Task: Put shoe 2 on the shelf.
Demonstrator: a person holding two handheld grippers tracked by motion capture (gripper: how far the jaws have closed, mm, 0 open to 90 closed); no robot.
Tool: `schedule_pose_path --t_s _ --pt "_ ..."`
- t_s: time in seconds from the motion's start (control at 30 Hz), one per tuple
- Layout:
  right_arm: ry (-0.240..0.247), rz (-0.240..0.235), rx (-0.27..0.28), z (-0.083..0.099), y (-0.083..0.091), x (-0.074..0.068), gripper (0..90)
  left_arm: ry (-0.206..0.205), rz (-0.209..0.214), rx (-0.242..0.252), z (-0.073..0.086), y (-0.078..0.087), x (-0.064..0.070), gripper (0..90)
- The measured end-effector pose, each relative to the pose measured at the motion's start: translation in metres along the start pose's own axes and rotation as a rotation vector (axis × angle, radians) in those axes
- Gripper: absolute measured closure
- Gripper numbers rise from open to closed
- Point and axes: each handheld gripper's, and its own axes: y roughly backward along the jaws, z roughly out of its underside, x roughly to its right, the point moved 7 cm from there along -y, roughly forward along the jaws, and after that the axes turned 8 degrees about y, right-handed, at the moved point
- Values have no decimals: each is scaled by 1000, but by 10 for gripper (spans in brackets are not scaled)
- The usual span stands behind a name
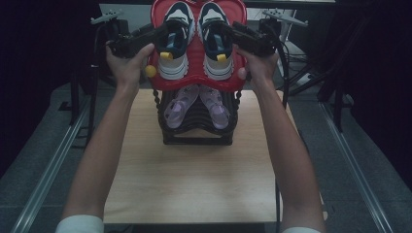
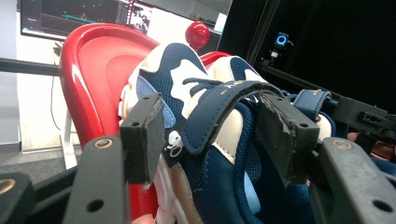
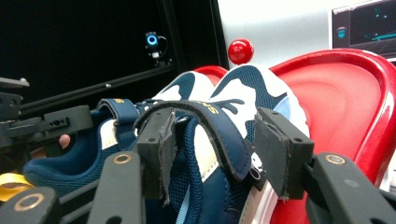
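A red tray (image 1: 156, 73) tops a black shoe rack (image 1: 197, 136) on the table (image 1: 194, 184), with purple sandals (image 1: 182, 109) on the shelf below. Two navy-and-white sneakers (image 1: 176, 39) lie side by side in the tray, toes pointing away from the person. The left tool (image 2: 212, 135) and the right tool (image 3: 215, 149) are each spread wide around a sneaker's strap.

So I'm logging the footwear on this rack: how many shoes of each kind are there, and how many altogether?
Navy and white sneakers, on the red top tier: 2, the left one and the right one
Clear purple sandals, on the black lower tier: 2, one beside the other
Total: 4 shoes
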Motion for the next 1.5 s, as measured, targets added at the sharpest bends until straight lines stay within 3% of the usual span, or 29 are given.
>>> schedule_pose_path --t_s 0.4,0.77,0.9,1.5 --pt "6 12 44 -2 15 5 484 17 17 18 -3 16 -2 426" --pt "12 -5 70 -1 36 7 483 48 18 50 5 40 -10 412" --pt "12 -6 79 1 45 11 485 37 16 48 9 48 -11 398" --pt "-24 33 67 39 81 31 486 51 -3 46 30 75 -29 400"
